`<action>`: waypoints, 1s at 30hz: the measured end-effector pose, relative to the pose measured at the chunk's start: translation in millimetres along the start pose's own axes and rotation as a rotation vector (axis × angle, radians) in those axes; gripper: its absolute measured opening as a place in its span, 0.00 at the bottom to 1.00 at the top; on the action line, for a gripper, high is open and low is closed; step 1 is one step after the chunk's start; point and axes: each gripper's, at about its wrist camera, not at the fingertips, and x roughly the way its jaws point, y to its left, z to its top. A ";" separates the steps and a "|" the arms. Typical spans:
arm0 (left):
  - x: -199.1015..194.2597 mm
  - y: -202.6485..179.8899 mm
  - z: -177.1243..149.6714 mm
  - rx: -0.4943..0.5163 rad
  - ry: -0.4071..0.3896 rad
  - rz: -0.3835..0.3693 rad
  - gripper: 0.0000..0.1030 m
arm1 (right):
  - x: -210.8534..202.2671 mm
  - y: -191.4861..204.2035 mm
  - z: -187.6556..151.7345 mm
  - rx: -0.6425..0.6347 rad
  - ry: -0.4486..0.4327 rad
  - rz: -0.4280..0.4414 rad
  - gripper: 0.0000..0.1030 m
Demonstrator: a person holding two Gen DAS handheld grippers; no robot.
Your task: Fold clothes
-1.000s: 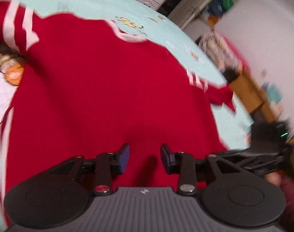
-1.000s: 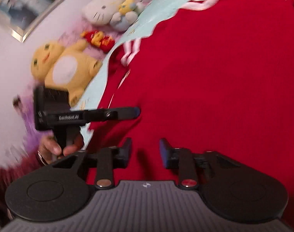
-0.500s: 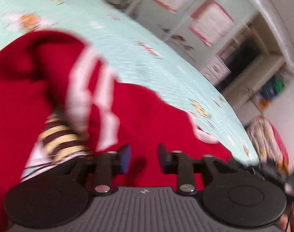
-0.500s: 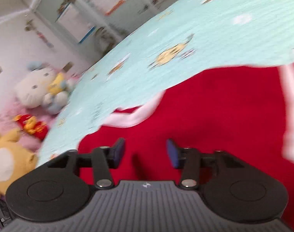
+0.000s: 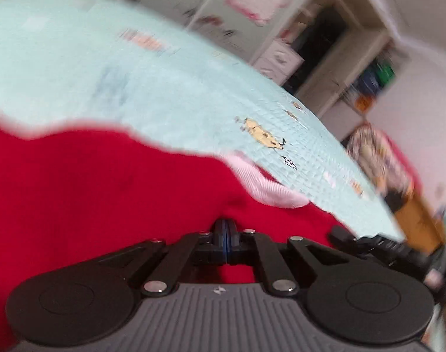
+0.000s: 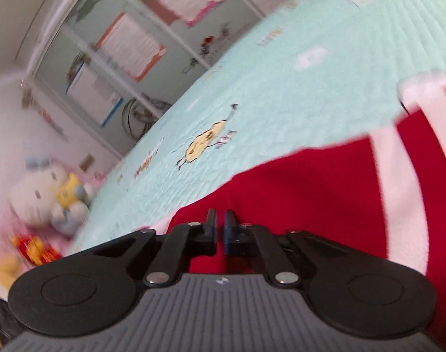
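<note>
in the left wrist view our left gripper [image 5: 226, 228] sits low in the centre, pinched tight on the red knit garment with white trim [image 5: 90, 193] filling the lower left. the pale blue patterned bedspread [image 5: 134, 88] spreads above. our right gripper [image 6: 219, 223], bottom centre, is nearly closed on the garment's edge.

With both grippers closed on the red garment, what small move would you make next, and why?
Probably lift both edges together and carry them across: the left gripper and right gripper look pinched on the red garment, which lies spread on the bedspread.
</note>
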 end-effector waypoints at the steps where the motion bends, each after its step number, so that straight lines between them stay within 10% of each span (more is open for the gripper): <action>1: 1.2 -1.0 4.8 0.009 -0.010 0.021 0.06 | 0.4 -2.7 0.2 0.016 -0.001 0.004 0.00; 4: -6.2 7.6 29.1 -0.020 -0.088 0.133 0.11 | 1.6 -10.7 0.8 0.064 -0.004 0.017 0.00; 7: -5.2 9.2 45.9 0.085 -0.118 0.351 0.45 | 1.3 -18.7 3.4 0.106 -0.002 0.031 0.00; 9: -1.3 11.2 47.7 0.122 -0.084 0.455 0.34 | 0.3 -17.1 2.3 0.089 -0.002 0.037 0.04; 14: -22.4 -46.2 29.4 0.211 -0.181 0.190 0.28 | -1.5 -5.4 1.3 0.000 0.002 0.089 0.27; 17: 7.3 -93.5 22.5 0.350 -0.090 0.014 0.40 | 6.7 -1.9 0.0 -0.020 0.065 0.126 0.40; 20: 62.2 -92.9 11.2 0.359 0.030 0.234 0.32 | 10.7 -6.5 1.9 0.001 0.099 0.127 0.00; 30: 60.1 -119.1 36.3 0.347 -0.021 0.118 0.38 | 10.9 -8.0 5.7 -0.036 0.118 0.031 0.00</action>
